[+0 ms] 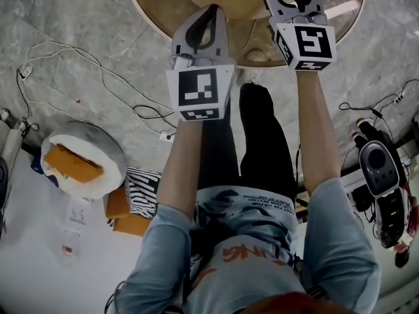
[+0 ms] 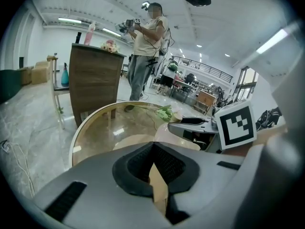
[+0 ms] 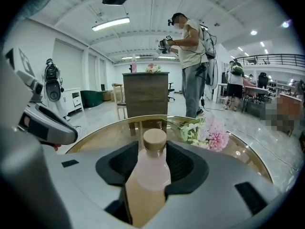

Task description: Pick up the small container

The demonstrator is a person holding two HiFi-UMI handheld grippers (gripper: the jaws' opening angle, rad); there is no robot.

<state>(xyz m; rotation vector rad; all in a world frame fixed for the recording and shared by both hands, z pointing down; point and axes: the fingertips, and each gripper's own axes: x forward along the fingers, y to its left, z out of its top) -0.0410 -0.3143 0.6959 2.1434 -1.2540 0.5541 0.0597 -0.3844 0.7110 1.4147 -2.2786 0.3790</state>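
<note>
Right tongs [image 3: 152, 148] released, small pink bottle [image 3: 147, 173] standing between jaws: likely light, smooth, slippery; grasp mid-body. Left tongs [image 2: 153, 149] clenched, empty.

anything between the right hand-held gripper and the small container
Nothing. The right gripper view shows the small container standing between the jaws of the right hand-held gripper, nothing else there.

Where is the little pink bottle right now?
The bottle stands upright in the right gripper view, between the open jaws of the right tongs, above the glass table, with pink flowers just beyond on its right.
</note>
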